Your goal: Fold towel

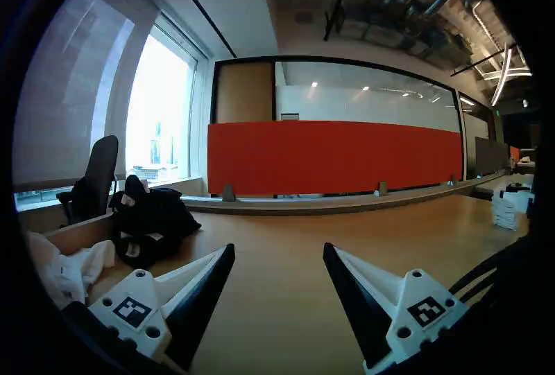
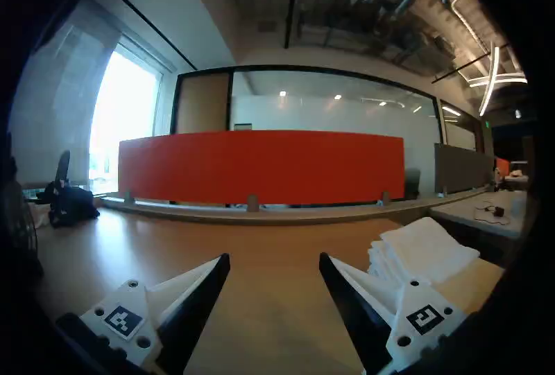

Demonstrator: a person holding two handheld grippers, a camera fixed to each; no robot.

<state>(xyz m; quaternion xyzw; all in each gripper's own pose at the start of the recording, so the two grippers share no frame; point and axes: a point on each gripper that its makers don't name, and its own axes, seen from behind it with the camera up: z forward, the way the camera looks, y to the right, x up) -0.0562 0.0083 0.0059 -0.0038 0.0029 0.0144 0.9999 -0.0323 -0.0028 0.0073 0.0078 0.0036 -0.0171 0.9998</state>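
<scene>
While the left hand-held gripper (image 1: pixel 277 246) and right hand-held gripper (image 2: pixel 274 256) hang over the table (image 2: pixel 277 236), both gape wide, empty. Folded towel stack (image 2: pixel 424 247) sits just beside the right one's right finger; crumpled white cloth (image 1: pixel 69 267) lies left of the left one.

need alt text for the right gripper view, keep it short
Right gripper open and empty, fingers pointing across a wooden table. A stack of folded white towels sits on the right side of the view, close to the gripper; an orange divider panel runs along the table's far edge, with a dark bag far off at left.
</scene>
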